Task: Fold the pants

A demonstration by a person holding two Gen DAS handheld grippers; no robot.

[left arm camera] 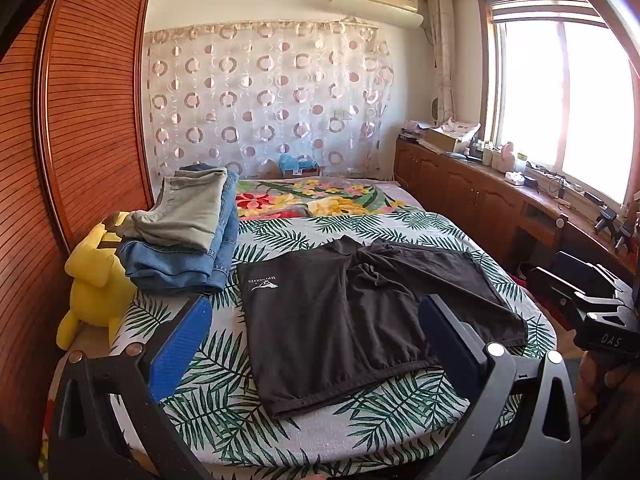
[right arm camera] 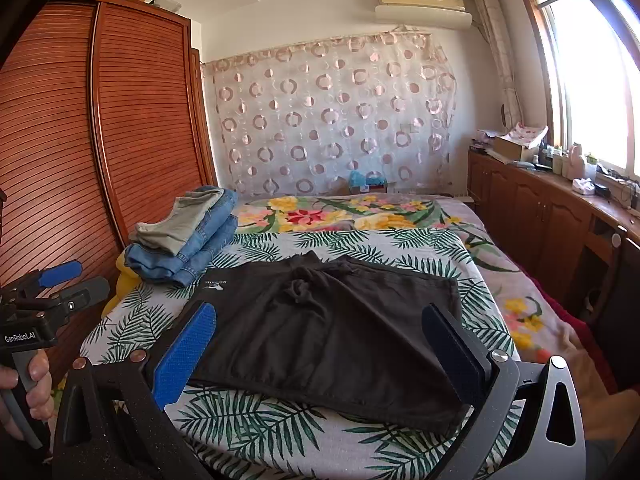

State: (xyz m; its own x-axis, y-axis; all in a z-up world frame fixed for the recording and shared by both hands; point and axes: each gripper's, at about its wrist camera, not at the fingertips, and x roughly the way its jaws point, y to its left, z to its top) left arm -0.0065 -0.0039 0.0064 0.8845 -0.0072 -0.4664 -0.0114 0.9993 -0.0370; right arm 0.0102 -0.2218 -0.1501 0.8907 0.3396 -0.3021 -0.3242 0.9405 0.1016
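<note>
Black pants lay spread flat on the leaf-print bedspread, directly ahead of and below both tools, legs doubled toward the far side, white logo at the left edge.

Left gripper: held over the near edge of the bed, tipped moderately downward. Jaws stood fully apart; blue pad on the left finger, dark pad on the right. Nothing between them, no contact with the cloth; the pants showed through the gap, below the fingertips. In the right wrist view a hand gripped this tool's handle, off to the left of the right gripper.

Right gripper: alongside the left, tipped down more shallowly. Jaws likewise wide apart and empty. Its fingers framed the near hem of the pants; whether the right finger brushed the cloth could not be told. In the left wrist view this tool appeared at the far right, with part of a hand under it.

Beyond the left finger of each tool: a stack of folded clothes, grey-green on denim, beside a yellow plush toy. Floral blanket lay further ahead, past the pants
</note>
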